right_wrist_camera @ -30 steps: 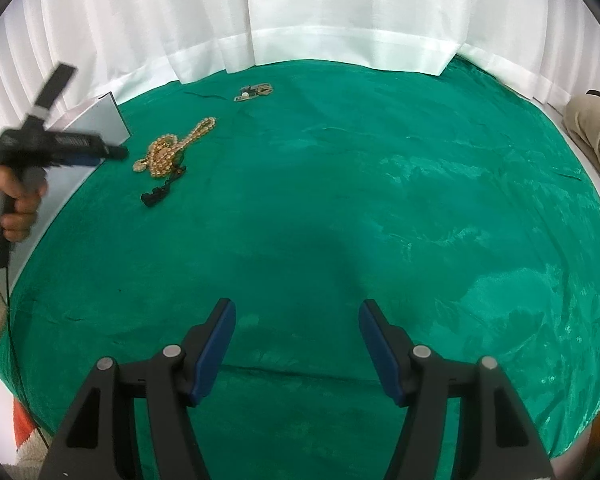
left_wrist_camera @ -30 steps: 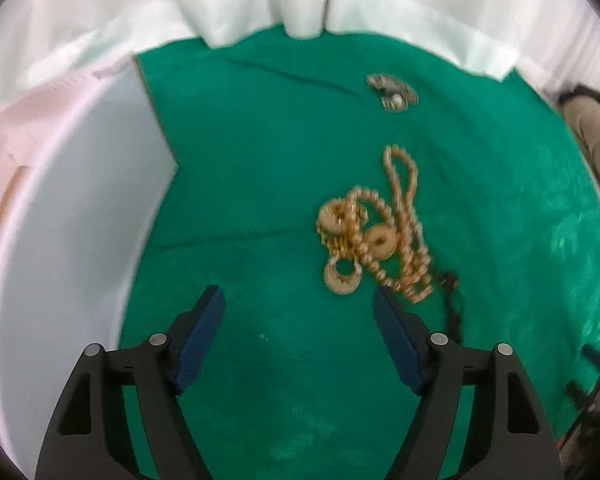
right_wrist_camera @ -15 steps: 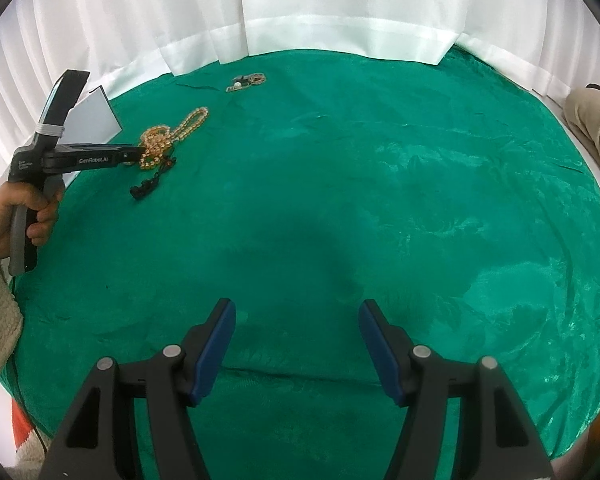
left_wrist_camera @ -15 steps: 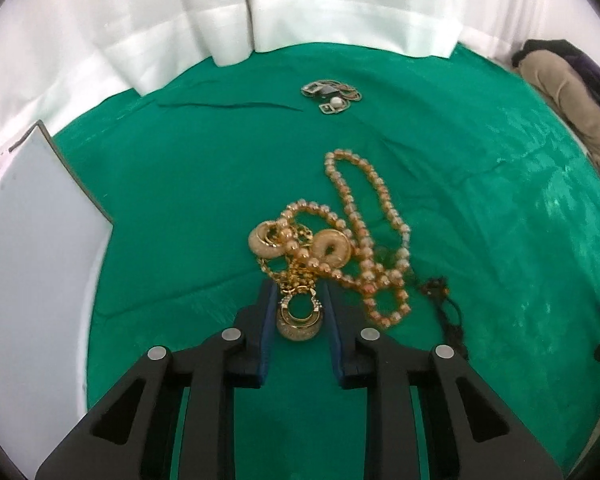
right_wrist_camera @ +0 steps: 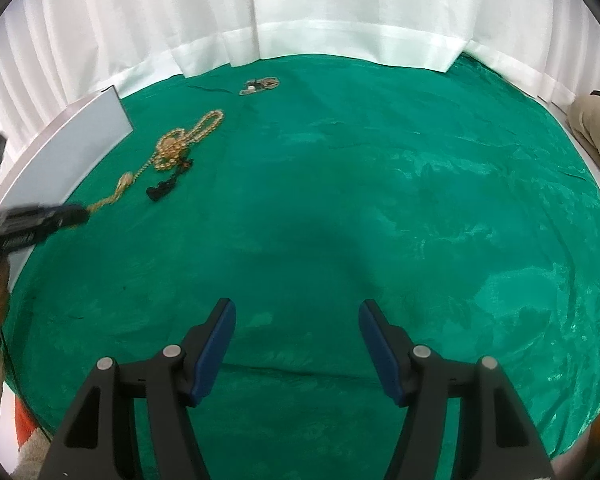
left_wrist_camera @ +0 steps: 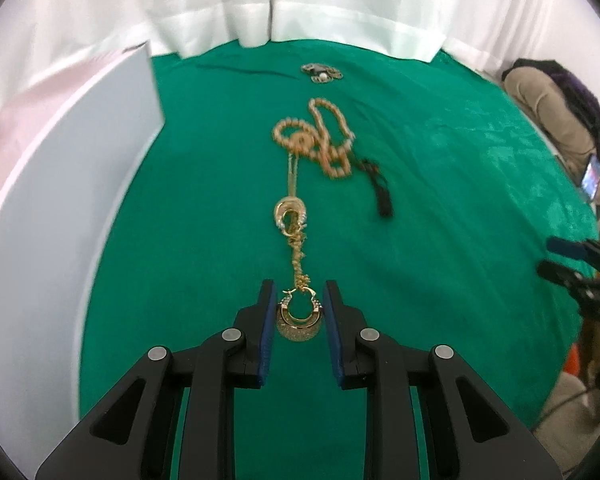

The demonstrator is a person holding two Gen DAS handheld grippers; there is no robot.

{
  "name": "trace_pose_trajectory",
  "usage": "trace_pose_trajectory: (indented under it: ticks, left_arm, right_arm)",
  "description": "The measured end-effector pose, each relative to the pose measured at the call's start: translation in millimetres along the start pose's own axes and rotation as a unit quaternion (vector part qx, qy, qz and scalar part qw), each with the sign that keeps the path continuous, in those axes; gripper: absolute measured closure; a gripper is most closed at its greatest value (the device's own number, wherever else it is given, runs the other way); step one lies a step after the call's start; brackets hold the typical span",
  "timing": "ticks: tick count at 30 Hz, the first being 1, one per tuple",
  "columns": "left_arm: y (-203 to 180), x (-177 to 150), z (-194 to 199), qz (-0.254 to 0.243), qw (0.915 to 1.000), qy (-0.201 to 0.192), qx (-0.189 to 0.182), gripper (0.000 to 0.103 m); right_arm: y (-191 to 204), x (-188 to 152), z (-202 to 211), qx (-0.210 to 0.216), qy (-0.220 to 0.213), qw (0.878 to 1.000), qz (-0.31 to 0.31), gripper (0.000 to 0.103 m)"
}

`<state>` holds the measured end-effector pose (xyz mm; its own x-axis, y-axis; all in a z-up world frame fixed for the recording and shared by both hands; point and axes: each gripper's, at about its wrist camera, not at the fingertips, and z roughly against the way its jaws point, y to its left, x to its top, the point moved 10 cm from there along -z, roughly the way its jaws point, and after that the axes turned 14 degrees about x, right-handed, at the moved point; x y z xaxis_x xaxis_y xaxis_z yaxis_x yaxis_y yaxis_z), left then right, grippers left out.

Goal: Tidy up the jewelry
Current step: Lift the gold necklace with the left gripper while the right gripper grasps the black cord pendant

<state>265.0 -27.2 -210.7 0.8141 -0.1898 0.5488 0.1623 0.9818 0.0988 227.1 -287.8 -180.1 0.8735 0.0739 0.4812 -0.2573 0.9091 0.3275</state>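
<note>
Gold hoop earring (left_wrist_camera: pixel 299 316) sits clamped between the pads of the left hand-held gripper (left_wrist_camera: pixel 298 312), low over the green table (left_wrist_camera: pixel 440 208), its tangled chain (left_wrist_camera: pixel 296 216) stretched back to the bead necklace (left_wrist_camera: pixel 324 136). A second ago the jaws stood wide and the jewelry lay in one heap; they have since closed and drawn the chain out. Right hand-held gripper (right_wrist_camera: pixel 296 344) hangs open over bare cloth. Nearby lie a black cord (left_wrist_camera: pixel 380 196), a small brooch (left_wrist_camera: pixel 322 73) and a white board (left_wrist_camera: pixel 60 200).
</note>
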Motion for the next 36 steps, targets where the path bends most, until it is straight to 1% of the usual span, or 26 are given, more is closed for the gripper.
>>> trace_pose_trajectory:
  ticks: [2, 6, 10, 12, 14, 19, 21, 23, 25, 26, 27, 28, 29, 30, 31, 32, 33, 34, 36]
  left_arm:
    - [0, -10, 4, 0.007, 1.0, 0.002, -0.003, 0.08]
    - [1, -21, 4, 0.004, 0.9999, 0.001, 0.01, 0.08]
    - [6, -29, 8, 0.026, 0.9996, 0.006, 0.001, 0.08]
    - [9, -36, 12, 0.03, 0.9995, 0.004, 0.003, 0.08]
    - [13, -42, 14, 0.035, 0.9994, 0.004, 0.007, 0.08]
    - [25, -55, 20, 0.064, 0.998, 0.006, 0.002, 0.08]
    - [27, -60, 24, 0.07, 0.9975, 0.004, 0.001, 0.08]
    - [29, -65, 28, 0.074, 0.9973, 0.004, -0.002, 0.08]
    - [31, -70, 30, 0.075, 0.9971, 0.006, -0.003, 0.08]
    - [32, -73, 31, 0.075, 0.9972, 0.008, -0.005, 0.08]
    - [32, -76, 32, 0.074, 0.9972, 0.009, -0.005, 0.08]
    - [33, -79, 33, 0.072, 0.9974, 0.009, -0.005, 0.08]
    - [33, -79, 33, 0.07, 0.9975, 0.009, -0.004, 0.079]
    - [33, -80, 34, 0.07, 0.9975, 0.009, -0.004, 0.079]
    - [33, -79, 35, 0.071, 0.9974, 0.008, -0.005, 0.079]
    - [33, -78, 36, 0.072, 0.9973, 0.009, -0.012, 0.076]
    - [32, -77, 37, 0.072, 0.9972, 0.01, -0.019, 0.069]
    - [31, -75, 39, 0.072, 0.9971, 0.008, -0.024, 0.064]
    - [29, -68, 42, 0.074, 0.9969, -0.001, -0.027, 0.042]
  right_arm:
    - [6, -1, 1, 0.002, 0.001, 1.0, 0.006, 0.038]
    - [14, -4, -1, 0.004, 0.006, 1.0, 0.012, 0.038]
    - [21, -6, 1, 0.007, 0.009, 1.0, 0.019, 0.038]
    - [26, -2, -2, 0.02, 0.011, 0.999, 0.022, 0.038]
    - [35, 10, -9, 0.048, 0.005, 0.998, 0.029, 0.038]
    - [66, 55, -57, 0.134, 0.02, 0.99, 0.035, 0.038]
    - [83, 73, -85, 0.156, 0.036, 0.986, 0.037, 0.038]
    - [99, 87, -110, 0.157, 0.044, 0.985, 0.056, 0.038]
    - [110, 94, -130, 0.127, 0.048, 0.987, 0.086, 0.038]
    - [113, 95, -132, 0.115, 0.04, 0.988, 0.099, 0.047]
    - [116, 96, -136, 0.095, 0.043, 0.987, 0.119, 0.067]
    - [117, 97, -136, 0.075, 0.044, 0.988, 0.13, 0.077]
    - [117, 96, -134, 0.069, 0.048, 0.988, 0.131, 0.088]
    - [117, 94, -130, 0.078, 0.052, 0.988, 0.124, 0.093]
    - [116, 93, -127, 0.08, 0.055, 0.988, 0.121, 0.094]
    - [115, 90, -117, 0.084, 0.055, 0.988, 0.12, 0.094]
    - [114, 88, -111, 0.089, 0.053, 0.988, 0.119, 0.094]
    - [113, 86, -103, 0.094, 0.051, 0.988, 0.116, 0.094]
    - [106, 80, -82, 0.106, 0.044, 0.988, 0.102, 0.094]
